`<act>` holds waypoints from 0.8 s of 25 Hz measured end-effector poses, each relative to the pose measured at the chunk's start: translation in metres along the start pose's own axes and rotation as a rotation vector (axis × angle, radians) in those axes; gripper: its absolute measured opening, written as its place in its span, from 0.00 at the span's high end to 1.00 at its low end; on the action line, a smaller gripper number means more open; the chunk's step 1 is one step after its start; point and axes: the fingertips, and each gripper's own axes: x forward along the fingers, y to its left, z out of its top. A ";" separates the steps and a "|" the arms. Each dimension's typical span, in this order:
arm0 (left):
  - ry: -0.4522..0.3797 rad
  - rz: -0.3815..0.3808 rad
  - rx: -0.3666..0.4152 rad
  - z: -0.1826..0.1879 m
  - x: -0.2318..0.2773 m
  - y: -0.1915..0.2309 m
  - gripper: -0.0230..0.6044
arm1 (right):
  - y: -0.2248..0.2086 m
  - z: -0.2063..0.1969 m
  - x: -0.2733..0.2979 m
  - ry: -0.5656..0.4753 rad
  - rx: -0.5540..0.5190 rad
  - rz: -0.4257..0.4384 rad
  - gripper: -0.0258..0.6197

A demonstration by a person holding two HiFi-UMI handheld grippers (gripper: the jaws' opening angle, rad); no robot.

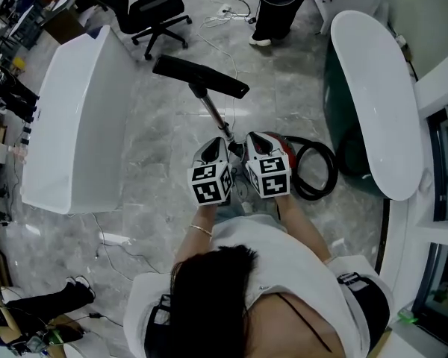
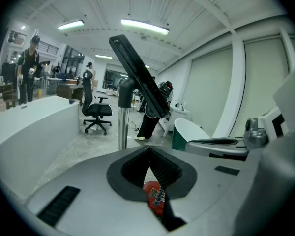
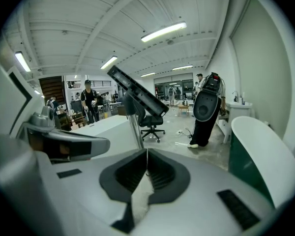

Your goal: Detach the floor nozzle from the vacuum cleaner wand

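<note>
A grey marble floor (image 1: pixel 164 125) spreads through an open workshop. The floor nozzle (image 1: pixel 200 76) sits tilted on the wand's (image 1: pixel 215 118) far end, attached. By the wand's near end, the left tongs (image 2: pixel 150 154) and right tongs (image 3: pixel 147 156) are both closed and empty.

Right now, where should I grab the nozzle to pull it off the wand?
Probably the nozzle by its narrow neck at the wand, jaws coming from the side; its long flat bar sits crosswise and looks too wide to clamp.
</note>
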 end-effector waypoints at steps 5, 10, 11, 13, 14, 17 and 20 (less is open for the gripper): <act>-0.012 -0.001 -0.013 0.003 0.002 -0.003 0.96 | 0.000 0.000 0.000 0.016 -0.023 0.010 0.94; -0.003 0.000 -0.024 0.005 0.009 0.009 0.96 | 0.002 0.006 0.010 0.013 -0.024 0.003 0.94; -0.002 0.004 -0.028 0.005 0.011 0.013 0.96 | 0.003 0.008 0.012 0.011 -0.026 0.007 0.94; -0.004 0.012 -0.035 0.009 0.015 0.020 0.96 | 0.004 0.011 0.018 0.008 -0.030 0.014 0.94; -0.007 0.014 -0.038 0.011 0.018 0.022 0.96 | 0.003 0.013 0.020 0.006 -0.029 0.013 0.94; -0.014 0.019 -0.038 0.017 0.023 0.028 0.96 | -0.002 0.021 0.025 -0.022 -0.022 -0.005 0.94; -0.011 0.031 -0.033 0.024 0.027 0.038 0.96 | 0.001 0.035 0.031 -0.059 -0.026 -0.003 0.94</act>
